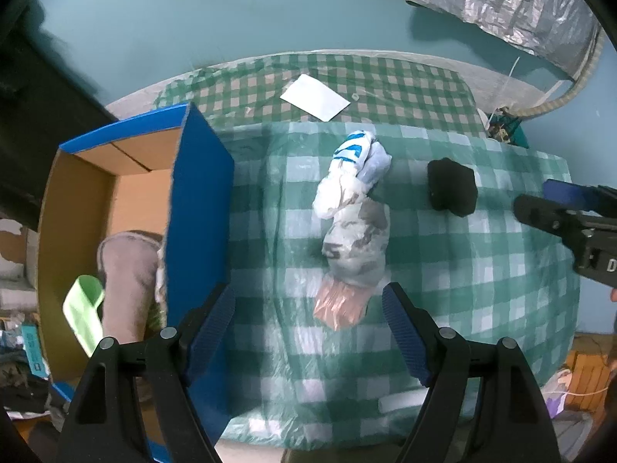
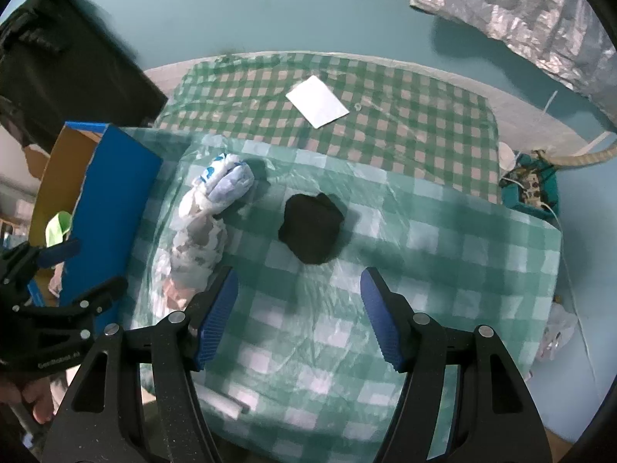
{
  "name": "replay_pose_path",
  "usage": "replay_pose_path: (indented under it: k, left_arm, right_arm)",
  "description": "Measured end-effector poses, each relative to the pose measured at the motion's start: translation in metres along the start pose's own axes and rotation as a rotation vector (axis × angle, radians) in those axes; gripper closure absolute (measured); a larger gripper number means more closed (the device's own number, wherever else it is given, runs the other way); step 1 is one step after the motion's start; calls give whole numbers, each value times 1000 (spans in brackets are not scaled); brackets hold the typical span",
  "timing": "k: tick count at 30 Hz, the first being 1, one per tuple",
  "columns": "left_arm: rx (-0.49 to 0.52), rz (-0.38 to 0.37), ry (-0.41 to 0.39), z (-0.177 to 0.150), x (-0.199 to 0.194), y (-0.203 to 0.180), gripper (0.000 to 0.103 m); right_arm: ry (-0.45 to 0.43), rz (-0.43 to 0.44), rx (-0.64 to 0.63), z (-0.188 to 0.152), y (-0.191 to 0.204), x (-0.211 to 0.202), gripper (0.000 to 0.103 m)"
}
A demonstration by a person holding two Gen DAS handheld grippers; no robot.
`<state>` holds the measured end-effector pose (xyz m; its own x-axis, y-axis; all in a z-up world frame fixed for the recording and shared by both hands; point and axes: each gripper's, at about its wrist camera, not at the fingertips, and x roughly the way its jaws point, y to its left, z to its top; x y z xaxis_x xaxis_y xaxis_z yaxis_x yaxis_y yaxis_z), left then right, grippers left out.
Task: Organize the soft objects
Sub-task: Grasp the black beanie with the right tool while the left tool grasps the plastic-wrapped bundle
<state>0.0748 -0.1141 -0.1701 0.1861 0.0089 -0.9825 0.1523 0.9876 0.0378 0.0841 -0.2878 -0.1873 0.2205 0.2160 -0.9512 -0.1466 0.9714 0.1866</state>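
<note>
Green-and-white checked plastic tablecloth (image 1: 482, 270) covers the table against a teal wall (image 1: 193, 19). Left gripper (image 1: 308, 320) hovers at lower centre of the left wrist view, jaws wide, nothing between them; the bundled plastic bags (image 1: 353, 227), white with blue print at the top end and a pinkish bag at the bottom end, lie just ahead of the gap. Right gripper (image 2: 299, 308) likewise wide and empty, with the black soft lump (image 2: 310, 231) ahead of it at frame centre. A blue-sided cardboard box (image 1: 200, 200) sits at the left table edge. Only the left view shows the box interior: a grey-brown fuzzy item (image 1: 127, 281) and a light green piece (image 1: 83, 308); the right view catches just a sliver of green. White card (image 2: 317, 101) lies upper centre, no readable text. Writing: pale lettering on the left gripper's body at lower left of the right view, too blurred to read. A silver tarp (image 2: 520, 11) hangs upper right.
</note>
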Motion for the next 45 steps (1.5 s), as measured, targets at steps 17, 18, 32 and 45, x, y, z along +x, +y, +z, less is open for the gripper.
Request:
replay_pose_path:
  k: [17,18,32,45]
  left_arm:
    - [-21,-62,57,21,52,-19,23]
    - [-29,-60,59,21,55,-20,23]
    - [21,8,94,23,85,-31,23]
    - [66,19,154,16,99,-31,54]
  right_arm:
    - [98,-35,15,35,-9,81,33]
    - [105,-45,15,36,-10,86,33]
    - [125,-110,-39,40,-4,115,33]
    - [111,-119,-134,27,9,118,58]
